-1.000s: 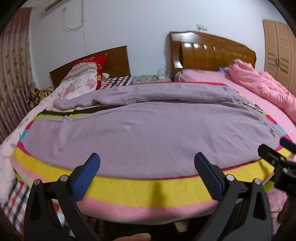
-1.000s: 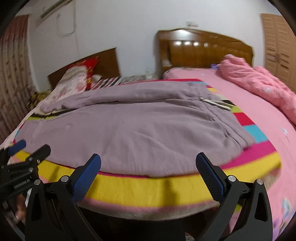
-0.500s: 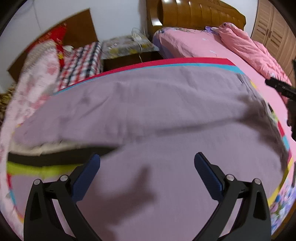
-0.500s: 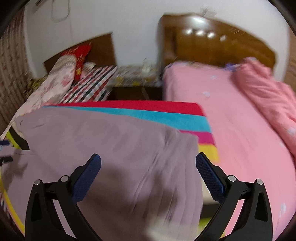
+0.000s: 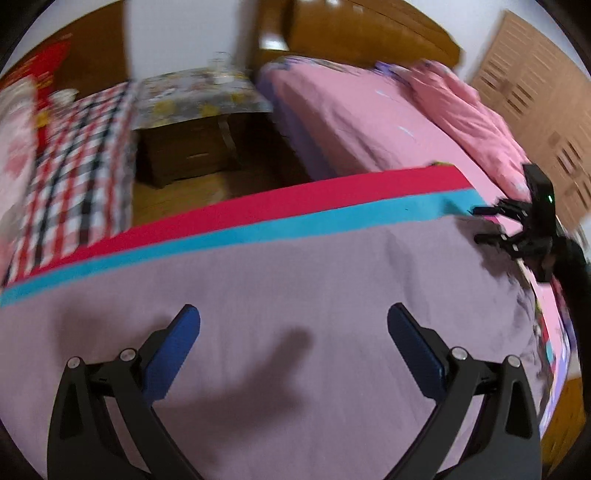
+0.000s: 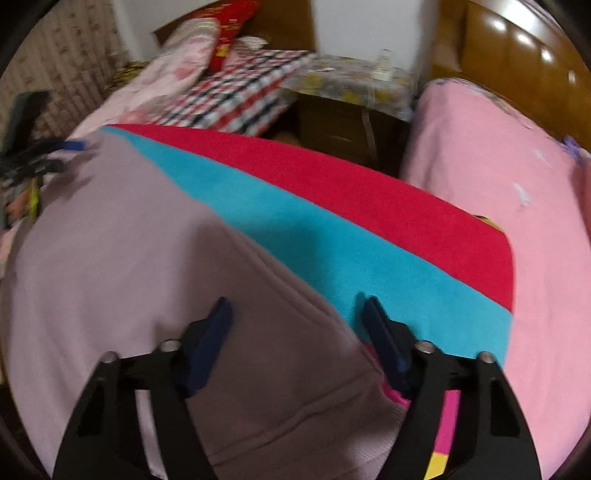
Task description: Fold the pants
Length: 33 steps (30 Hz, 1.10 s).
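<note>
Soft mauve pants [image 5: 295,295] under wide-open left gripper [image 5: 293,321]; right gripper [image 6: 297,314] closing, pads untouching.

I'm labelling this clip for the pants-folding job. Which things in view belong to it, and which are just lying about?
Belongs to the job:
- lilac pants, spread on the striped blanket
- left gripper, jaws wide open above the pants
- right gripper, jaws just closing over the pants' edge, not yet pressing

Just lying about:
- pink quilt
- checked bedding
- nightstand
- red pillow
</note>
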### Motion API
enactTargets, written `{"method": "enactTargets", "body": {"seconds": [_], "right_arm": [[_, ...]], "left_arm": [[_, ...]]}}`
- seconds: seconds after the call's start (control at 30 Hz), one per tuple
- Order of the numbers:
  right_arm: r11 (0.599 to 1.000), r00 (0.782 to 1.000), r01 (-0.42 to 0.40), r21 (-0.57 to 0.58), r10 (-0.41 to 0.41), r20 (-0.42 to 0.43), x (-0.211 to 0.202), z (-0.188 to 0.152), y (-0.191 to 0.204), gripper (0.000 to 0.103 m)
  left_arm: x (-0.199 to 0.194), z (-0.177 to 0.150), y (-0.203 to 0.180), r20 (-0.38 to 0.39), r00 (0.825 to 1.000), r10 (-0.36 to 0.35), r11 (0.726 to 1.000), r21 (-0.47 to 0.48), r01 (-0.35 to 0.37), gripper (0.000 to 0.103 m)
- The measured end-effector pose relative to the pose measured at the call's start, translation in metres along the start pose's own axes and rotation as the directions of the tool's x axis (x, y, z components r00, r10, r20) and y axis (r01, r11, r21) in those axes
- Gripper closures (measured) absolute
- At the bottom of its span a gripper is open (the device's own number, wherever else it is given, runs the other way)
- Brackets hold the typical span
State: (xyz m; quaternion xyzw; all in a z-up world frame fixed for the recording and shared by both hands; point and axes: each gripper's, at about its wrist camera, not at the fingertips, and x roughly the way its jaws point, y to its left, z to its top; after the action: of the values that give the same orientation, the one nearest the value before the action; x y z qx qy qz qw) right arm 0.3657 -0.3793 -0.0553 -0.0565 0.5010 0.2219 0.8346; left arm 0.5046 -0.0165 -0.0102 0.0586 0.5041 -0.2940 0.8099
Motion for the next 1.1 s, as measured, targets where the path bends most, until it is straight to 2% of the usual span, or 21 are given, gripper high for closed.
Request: {"method": "enactTargets", "body": {"seconds": [0.03,0.07,0.1,0.17,0.27,0.37,0.57,0.6,0.63,0.67,0.7,0.77,0.83,0.9,0.93,1.0,1.1], "right_arm": [[1.0,1.0,-0.02,-0.023,0.02,0.002,-0.002,0.0,0.003,0.058],[0.998,1.0,-0.017,-0.055,0.017,0.014,-0.006,-0.002,0.006,0.08],[0.996,0.999,0.005,-0.09,-0.002,0.035,-0.012,-0.006,0.011,0.082],[0.987,0.995,0.038,-0.157,-0.022,0.1,-0.028,-0.013,0.025,0.085],[0.978,0.978,0.085,-0.192,-0.046,0.202,-0.059,-0.022,0.04,0.086],[0.97,0.953,0.129,-0.204,-0.064,0.297,-0.092,-0.035,0.056,0.087],[0.958,0.921,0.182,-0.222,-0.087,0.379,-0.132,-0.058,0.097,0.088],[0.958,0.917,0.189,-0.215,-0.094,0.387,-0.138,-0.063,0.101,0.088],[0.958,0.913,0.2,-0.206,-0.106,0.393,-0.142,-0.068,0.105,0.088],[0.958,0.911,0.212,-0.196,-0.121,0.394,-0.144,-0.071,0.108,0.088],[0.956,0.909,0.226,-0.185,-0.139,0.392,-0.141,-0.068,0.112,0.088],[0.95,0.9,0.271,-0.157,-0.192,0.392,-0.139,-0.071,0.12,0.088],[0.941,0.883,0.312,-0.131,-0.237,0.404,-0.143,-0.07,0.13,0.088],[0.938,0.865,0.332,-0.104,-0.258,0.43,-0.155,-0.076,0.142,0.088],[0.937,0.858,0.337,-0.096,-0.263,0.442,-0.162,-0.079,0.148,0.088],[0.935,0.835,0.347,-0.077,-0.27,0.479,-0.185,-0.099,0.169,0.089],[0.934,0.821,0.35,-0.063,-0.274,0.5,-0.207,-0.132,0.196,0.089]], "left_arm": [[0.008,0.006,-0.002,-0.014,1.0,-0.011,0.999,0.05,0.012,0.003],[0.012,0.009,-0.003,-0.021,1.0,-0.005,0.996,0.087,0.007,0.003],[0.015,0.01,-0.005,-0.026,1.0,-0.002,0.992,0.123,0.005,0.005],[0.019,0.017,-0.01,-0.032,0.999,-0.014,0.978,0.21,0.021,0.006],[0.017,0.022,-0.014,-0.033,0.998,-0.052,0.96,0.275,0.059,0.006],[0.022,0.029,-0.018,-0.047,0.998,-0.03,0.933,0.356,0.045,0.006],[0.021,0.032,-0.002,-0.082,0.996,-0.024,0.926,0.375,0.053,0.006],[0.021,0.03,0.001,-0.1,0.995,-0.032,0.927,0.369,0.067,0.013],[0.022,0.025,0.004,-0.131,0.991,-0.042,0.929,0.361,0.087,0.038],[0.021,0.02,0.004,-0.144,0.989,-0.03,0.929,0.361,0.08,0.056],[0.016,0.012,0.006,-0.138,0.99,0.001,0.929,0.367,0.05,0.09],[0.0,-0.001,0.001,-0.088,0.996,0.028,0.923,0.384,0.007,0.091],[-0.032,-0.016,-0.013,0.016,0.996,0.09,0.905,0.416,-0.088,0.092],[-0.068,-0.033,-0.03,0.12,0.983,0.138,0.884,0.432,-0.178,0.092],[-0.096,-0.049,-0.045,0.191,0.967,0.168,0.865,0.442,-0.238,0.092],[-0.13,-0.075,-0.067,0.255,0.949,0.185,0.841,0.46,-0.287,0.092],[-0.179,-0.144,-0.106,0.33,0.924,0.194,0.804,0.486,-0.343,0.092]]}}
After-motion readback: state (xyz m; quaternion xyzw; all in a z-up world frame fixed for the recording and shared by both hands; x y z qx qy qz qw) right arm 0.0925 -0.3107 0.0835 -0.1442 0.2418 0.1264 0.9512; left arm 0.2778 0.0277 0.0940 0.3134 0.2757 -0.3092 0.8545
